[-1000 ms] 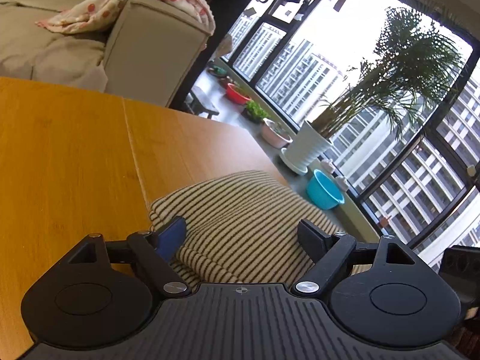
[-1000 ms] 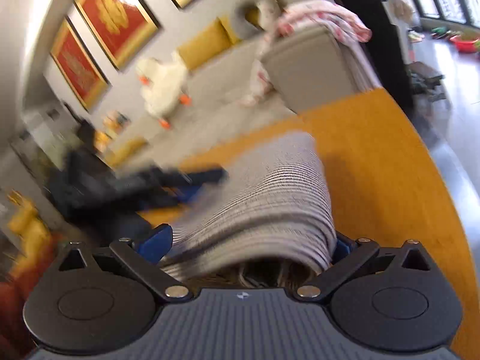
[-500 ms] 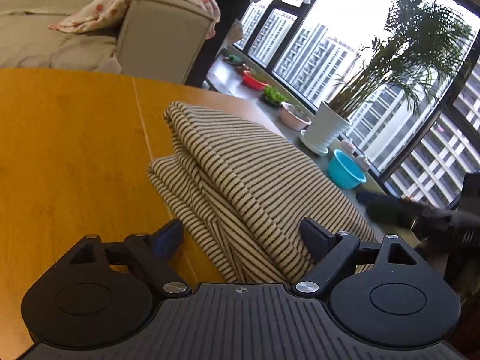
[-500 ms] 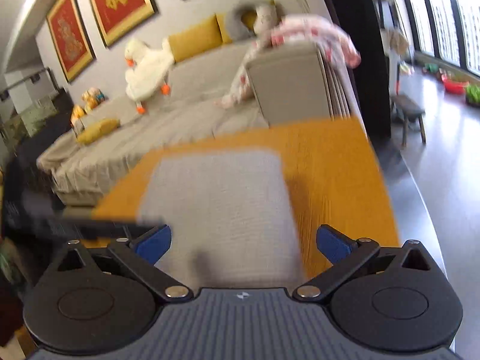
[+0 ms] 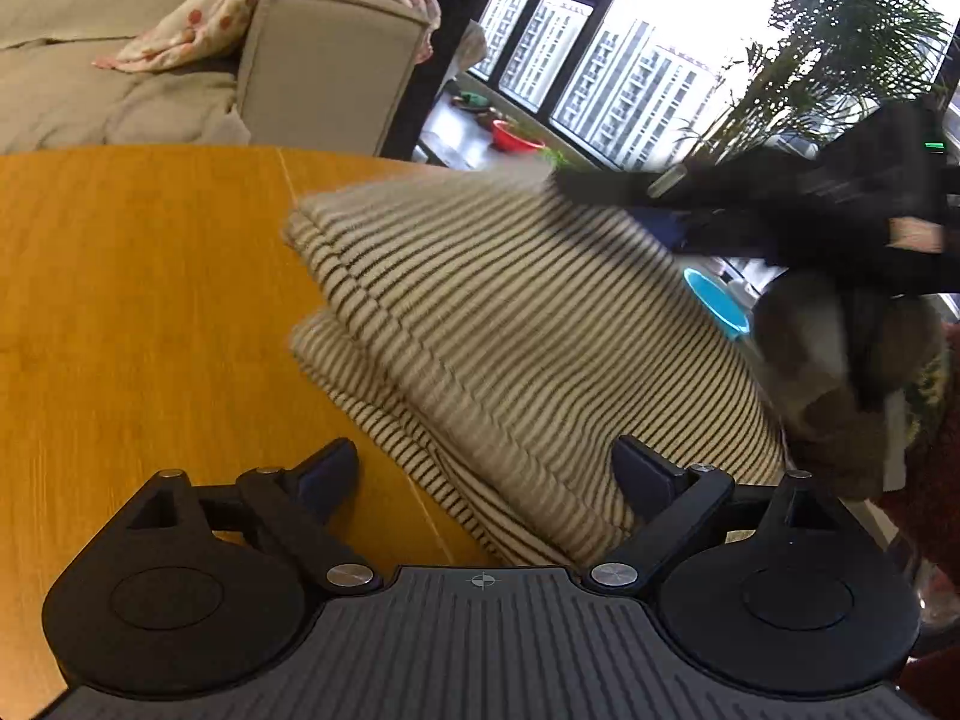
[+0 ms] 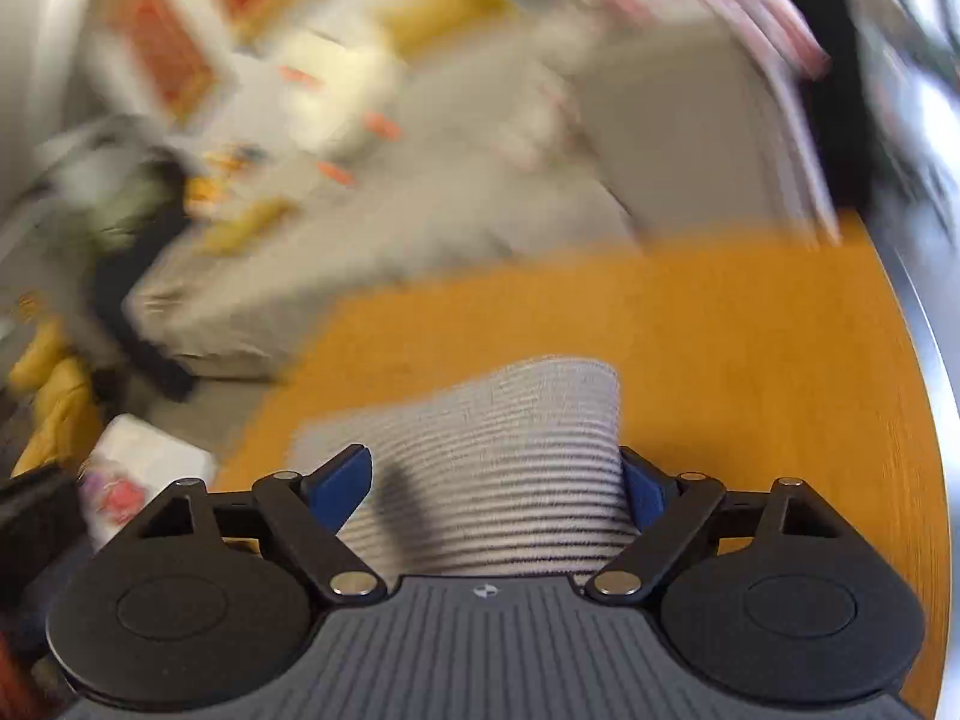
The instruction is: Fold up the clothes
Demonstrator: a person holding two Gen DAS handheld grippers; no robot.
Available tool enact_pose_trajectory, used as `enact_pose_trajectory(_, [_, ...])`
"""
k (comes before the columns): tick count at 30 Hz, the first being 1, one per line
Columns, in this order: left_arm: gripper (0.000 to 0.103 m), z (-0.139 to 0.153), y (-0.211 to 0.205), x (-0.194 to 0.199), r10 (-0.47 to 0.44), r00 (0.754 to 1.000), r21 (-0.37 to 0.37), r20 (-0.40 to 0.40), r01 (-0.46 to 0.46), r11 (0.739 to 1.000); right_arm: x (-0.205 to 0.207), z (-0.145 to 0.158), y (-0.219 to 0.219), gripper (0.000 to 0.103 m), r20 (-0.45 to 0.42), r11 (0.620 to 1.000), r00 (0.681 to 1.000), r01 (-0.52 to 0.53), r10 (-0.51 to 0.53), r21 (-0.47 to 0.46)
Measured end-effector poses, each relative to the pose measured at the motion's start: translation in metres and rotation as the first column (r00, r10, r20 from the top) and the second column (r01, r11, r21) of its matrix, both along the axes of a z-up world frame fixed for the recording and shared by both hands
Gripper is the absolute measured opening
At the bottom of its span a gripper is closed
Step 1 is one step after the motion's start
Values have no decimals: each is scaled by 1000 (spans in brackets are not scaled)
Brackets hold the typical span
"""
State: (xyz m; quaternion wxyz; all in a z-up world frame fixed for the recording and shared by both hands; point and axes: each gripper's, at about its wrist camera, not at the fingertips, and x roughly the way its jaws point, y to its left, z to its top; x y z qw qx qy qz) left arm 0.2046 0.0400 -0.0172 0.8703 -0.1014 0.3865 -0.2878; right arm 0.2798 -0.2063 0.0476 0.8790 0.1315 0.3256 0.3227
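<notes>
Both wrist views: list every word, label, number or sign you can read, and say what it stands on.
None can be read.
Red framed pictures on the wall: gold marks, too blurred to read.
White packet by the table: printed patches, too blurred.
Striped garment and left gripper: no lettering, only a crosshair mark on the gripper body.

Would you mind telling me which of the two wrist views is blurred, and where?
Right wrist view: heavy motion blur across the sofa and wall; striped garment soft. Left wrist view: mostly sharp; the right tool is smeared, window blown out.
</notes>
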Motion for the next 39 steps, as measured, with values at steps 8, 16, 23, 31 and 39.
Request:
enact_pose_trajectory(8, [98, 0, -1, -3, 24, 1000, -11, 6, -24, 1000, -13, -22, 12, 93, 88, 945, 992, 109, -85, -309])
enact_pose_trajectory(16, [89, 33, 8, -17, 42, 994, -50, 106, -37, 998, -48, -36, -15, 99, 84, 938, 982, 186, -168, -292])
enact_pose_trajectory(23, [63, 33, 5, -3, 41, 995, 10, 94, -42, 999, -74, -62, -38, 102, -63, 962, 964, 253, -260, -101])
enact_pose_trajectory(31, [78, 23, 7, -23, 84, 996, -45, -43, -86, 995, -124, -57, -16, 102, 111, 962, 973, 218, -202, -162])
enact_pose_trajectory(39, [47, 49, -7, -42, -14, 999, -163, 51, 22, 986, -121, -45, -21, 102, 189, 939, 950, 285, -249, -192])
